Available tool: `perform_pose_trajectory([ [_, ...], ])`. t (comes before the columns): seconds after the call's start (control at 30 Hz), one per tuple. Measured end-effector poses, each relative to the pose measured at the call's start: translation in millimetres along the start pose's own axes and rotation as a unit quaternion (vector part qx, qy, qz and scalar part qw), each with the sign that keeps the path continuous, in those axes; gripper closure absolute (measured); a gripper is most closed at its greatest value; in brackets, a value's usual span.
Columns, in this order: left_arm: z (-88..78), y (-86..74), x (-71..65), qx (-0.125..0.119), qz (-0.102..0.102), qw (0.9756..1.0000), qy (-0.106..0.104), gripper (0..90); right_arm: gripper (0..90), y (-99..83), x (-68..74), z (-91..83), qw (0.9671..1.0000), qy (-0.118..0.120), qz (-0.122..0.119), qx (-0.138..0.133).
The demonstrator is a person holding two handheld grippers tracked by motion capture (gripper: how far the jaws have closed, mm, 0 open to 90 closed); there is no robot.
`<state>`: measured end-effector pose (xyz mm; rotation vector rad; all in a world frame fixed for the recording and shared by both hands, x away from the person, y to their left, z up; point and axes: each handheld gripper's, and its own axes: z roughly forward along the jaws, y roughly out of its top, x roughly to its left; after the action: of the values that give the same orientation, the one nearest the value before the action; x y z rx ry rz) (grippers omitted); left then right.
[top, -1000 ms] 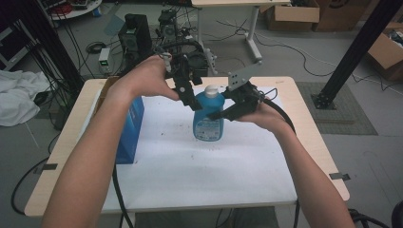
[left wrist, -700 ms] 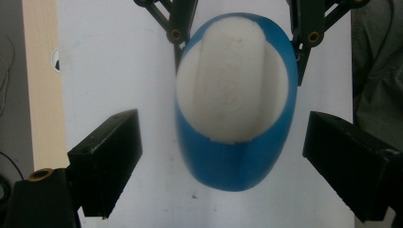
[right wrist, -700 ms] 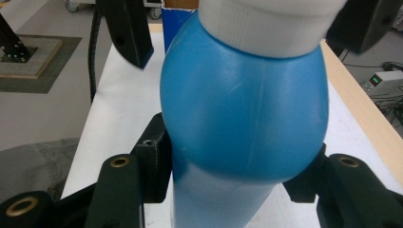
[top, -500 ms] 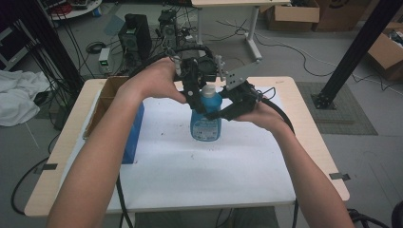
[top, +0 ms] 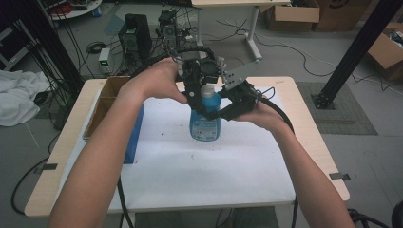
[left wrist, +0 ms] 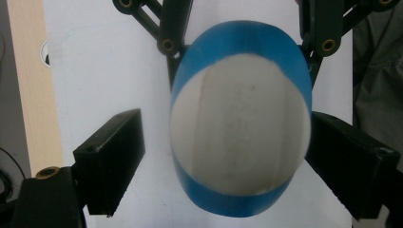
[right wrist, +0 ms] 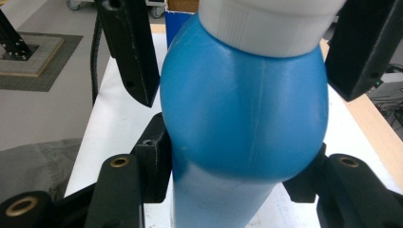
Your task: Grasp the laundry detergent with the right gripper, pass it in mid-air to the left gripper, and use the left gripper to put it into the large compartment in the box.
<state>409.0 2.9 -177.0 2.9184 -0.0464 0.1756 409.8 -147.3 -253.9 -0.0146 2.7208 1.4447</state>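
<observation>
Centrally one blue bottle (top: 205,118), right gripper (top: 223,107) clamping it, left gripper (top: 197,90) spread around its cap (left wrist: 240,137)

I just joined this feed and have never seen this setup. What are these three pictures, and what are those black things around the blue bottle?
A person stands at a table with a hand-held gripper in each hand.

The high view looks down from above. The other two pictures come from cameras riding on the grippers.

The right hand-held gripper is clamped on the body of the upright blue bottle. The left hand-held gripper is above it, its black jaws open on either side of the white cap.

A cardboard box sits at the table's left.
</observation>
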Motion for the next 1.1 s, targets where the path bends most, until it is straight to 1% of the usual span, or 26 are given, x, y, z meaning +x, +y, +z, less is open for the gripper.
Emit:
perform_pose_trajectory([
  [0.07,0.5,0.1,-0.4,0.001,-0.002,1.0,0.0,16.3,45.6,0.2,0.0,0.1,1.0,0.001,0.002,-0.001],
  [0.13,0.3,0.6,0.2,0.001,0.001,1.0,-0.001,17.4,45.6,0.3,0.2,0.4,1.0,0.0,0.0,-0.001],
  [0.2,0.0,1.1,0.1,-0.001,0.003,1.0,-0.005,20.8,45.6,0.3,0.5,0.9,1.0,0.0,0.001,0.001],
  [0.3,-0.6,1.6,0.3,-0.002,0.006,1.0,-0.006,22.3,45.6,0.2,0.9,1.2,1.0,-0.001,0.0,0.003],
  [0.4,-0.6,1.5,0.5,-0.002,0.006,1.0,-0.008,23.7,45.7,0.2,1.1,0.7,1.0,-0.001,0.0,0.002],
  [0.53,0.6,1.3,0.5,0.0,0.0,0.9999,-0.011,24.9,45.7,0.4,1.1,0.0,1.0,-0.002,0.0,0.0],
  [0.73,1.1,1.9,0.7,0.001,0.003,1.0,-0.009,28.7,45.6,0.4,1.5,0.0,1.0,-0.002,0.001,0.0],
  [0.8,1.2,2.6,1.1,0.004,0.007,0.9999,-0.008,29.6,45.6,0.3,1.6,0.0,1.0,-0.002,0.0,0.001],
  [0.9,2.1,3.1,1.1,0.002,0.005,0.9999,-0.011,30.0,45.7,0.3,2.0,0.0,1.0,-0.003,-0.001,0.001],
  [1.03,1.5,2.5,1.6,0.003,0.007,0.9999,-0.01,30.6,45.7,0.3,1.9,-0.6,1.0,-0.002,0.0,0.0],
  [1.1,0.8,1.8,1.6,0.0,0.003,0.9999,-0.012,30.8,45.6,0.2,2.1,-0.7,1.0,-0.003,0.001,-0.002],
])
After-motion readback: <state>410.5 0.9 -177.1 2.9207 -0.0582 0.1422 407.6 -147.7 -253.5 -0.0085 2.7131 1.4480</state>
